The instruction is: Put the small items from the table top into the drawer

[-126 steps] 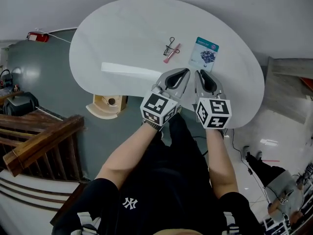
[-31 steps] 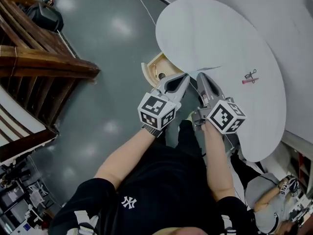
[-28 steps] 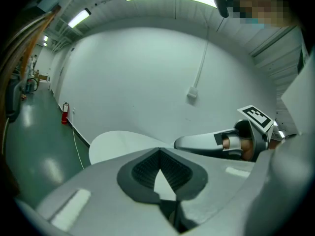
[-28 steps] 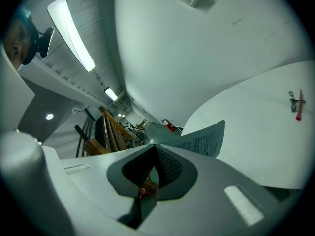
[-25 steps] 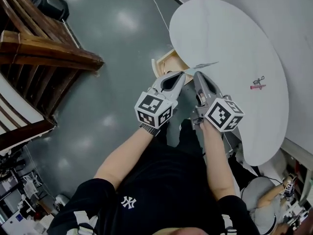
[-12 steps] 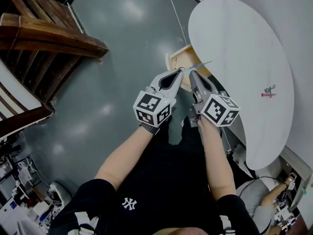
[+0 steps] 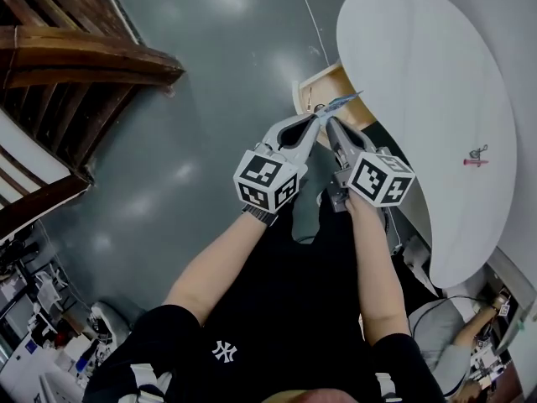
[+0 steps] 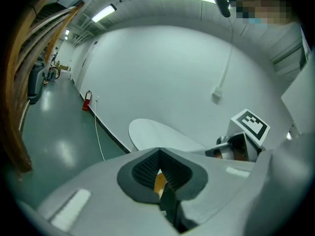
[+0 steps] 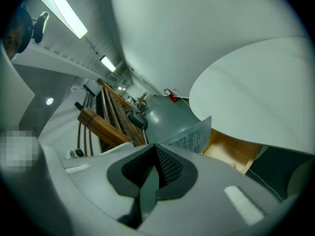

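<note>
Wooden drawer stands open at the table edge. Your forearms reach forward side by side. The right gripper clamps its fingers on the printed packet over the drawer, and the left gripper has its fingers pressed together, empty.

Two claws were in view, the left claw and the right claw, with two marker cubes between them: one marker cube on the left, a second cube on the right. There was one white tabletop and one open wooden drawer. One printed packet showed. Two small items lay on the tabletop: one black clip and one pink stick. One red fire extinguisher stood by the wall.
</note>
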Tool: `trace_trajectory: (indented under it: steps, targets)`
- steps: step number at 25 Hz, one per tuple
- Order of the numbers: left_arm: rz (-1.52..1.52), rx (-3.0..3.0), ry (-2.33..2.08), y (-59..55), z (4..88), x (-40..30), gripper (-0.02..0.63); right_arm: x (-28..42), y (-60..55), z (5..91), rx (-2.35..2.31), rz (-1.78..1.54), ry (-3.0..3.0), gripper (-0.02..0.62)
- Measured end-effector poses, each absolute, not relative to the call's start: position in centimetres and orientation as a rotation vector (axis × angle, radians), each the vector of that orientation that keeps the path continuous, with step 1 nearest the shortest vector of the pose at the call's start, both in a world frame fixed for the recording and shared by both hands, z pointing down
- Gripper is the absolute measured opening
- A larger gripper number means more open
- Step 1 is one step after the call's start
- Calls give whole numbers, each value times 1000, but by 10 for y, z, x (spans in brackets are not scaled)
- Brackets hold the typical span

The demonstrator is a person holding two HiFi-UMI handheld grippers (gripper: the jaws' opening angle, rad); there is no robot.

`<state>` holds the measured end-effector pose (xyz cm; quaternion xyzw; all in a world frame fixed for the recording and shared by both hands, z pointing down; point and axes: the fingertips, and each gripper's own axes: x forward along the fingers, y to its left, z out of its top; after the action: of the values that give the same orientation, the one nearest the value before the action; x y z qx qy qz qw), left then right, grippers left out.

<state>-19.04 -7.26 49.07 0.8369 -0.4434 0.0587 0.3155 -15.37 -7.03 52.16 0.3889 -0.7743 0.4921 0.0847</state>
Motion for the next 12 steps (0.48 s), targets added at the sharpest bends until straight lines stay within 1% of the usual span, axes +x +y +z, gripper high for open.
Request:
trace_trajectory:
  steps: [12]
  targets:
    - [147, 2197, -1124, -82, 526, -184, 1, -162, -76, 590, 1098, 1390, -2207, 28]
